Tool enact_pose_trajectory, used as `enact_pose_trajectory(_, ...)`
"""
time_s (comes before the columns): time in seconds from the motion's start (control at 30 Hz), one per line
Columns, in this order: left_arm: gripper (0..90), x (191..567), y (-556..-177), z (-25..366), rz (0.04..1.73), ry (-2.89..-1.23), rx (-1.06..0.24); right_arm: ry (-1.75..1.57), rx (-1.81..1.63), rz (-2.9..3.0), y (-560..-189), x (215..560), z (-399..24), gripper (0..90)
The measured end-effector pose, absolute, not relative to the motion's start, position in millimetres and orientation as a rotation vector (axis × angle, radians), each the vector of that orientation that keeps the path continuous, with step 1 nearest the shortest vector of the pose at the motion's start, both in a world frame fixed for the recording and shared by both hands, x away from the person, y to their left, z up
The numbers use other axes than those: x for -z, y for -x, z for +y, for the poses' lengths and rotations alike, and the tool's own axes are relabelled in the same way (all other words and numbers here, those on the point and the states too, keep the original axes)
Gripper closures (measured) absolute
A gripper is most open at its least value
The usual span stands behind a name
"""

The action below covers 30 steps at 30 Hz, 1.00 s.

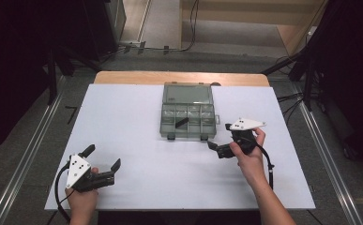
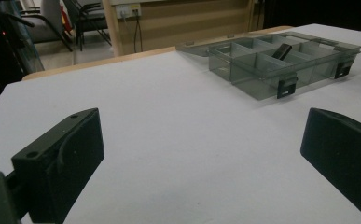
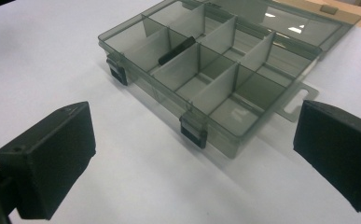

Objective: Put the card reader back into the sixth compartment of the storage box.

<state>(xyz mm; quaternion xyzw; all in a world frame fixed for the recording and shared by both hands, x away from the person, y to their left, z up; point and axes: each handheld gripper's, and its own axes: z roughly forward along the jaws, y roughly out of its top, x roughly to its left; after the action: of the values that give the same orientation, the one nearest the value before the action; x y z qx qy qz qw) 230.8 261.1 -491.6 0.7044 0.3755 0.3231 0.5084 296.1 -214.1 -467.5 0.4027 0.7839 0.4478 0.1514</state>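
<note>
- Right gripper (image 1: 219, 139) was held just near-right of the organizer box (image 1: 187, 111), jaws spread wide, empty, nothing between them and the box.
- Left gripper (image 1: 103, 156) sat at near left, well apart, jaws wide, empty.
- Box lay open on the white table (image 1: 132, 117), lid (image 1: 188, 93) flat on the far side; one black stick (image 1: 182, 123) lay in a middle compartment.
- No writing was readable.

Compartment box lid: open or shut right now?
Open. The compartment box has its lid folded flat on the table behind it, its dividers are exposed, and a small black piece lies in one compartment.
</note>
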Motion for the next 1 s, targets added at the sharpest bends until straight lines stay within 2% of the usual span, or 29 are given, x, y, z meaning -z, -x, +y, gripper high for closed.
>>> enact_pose_trajectory(1.0,0.0,492,-230,261,0.904,-1.7,-0.781,-1.204,-1.358,2.182,-258,487,-263,0.0)
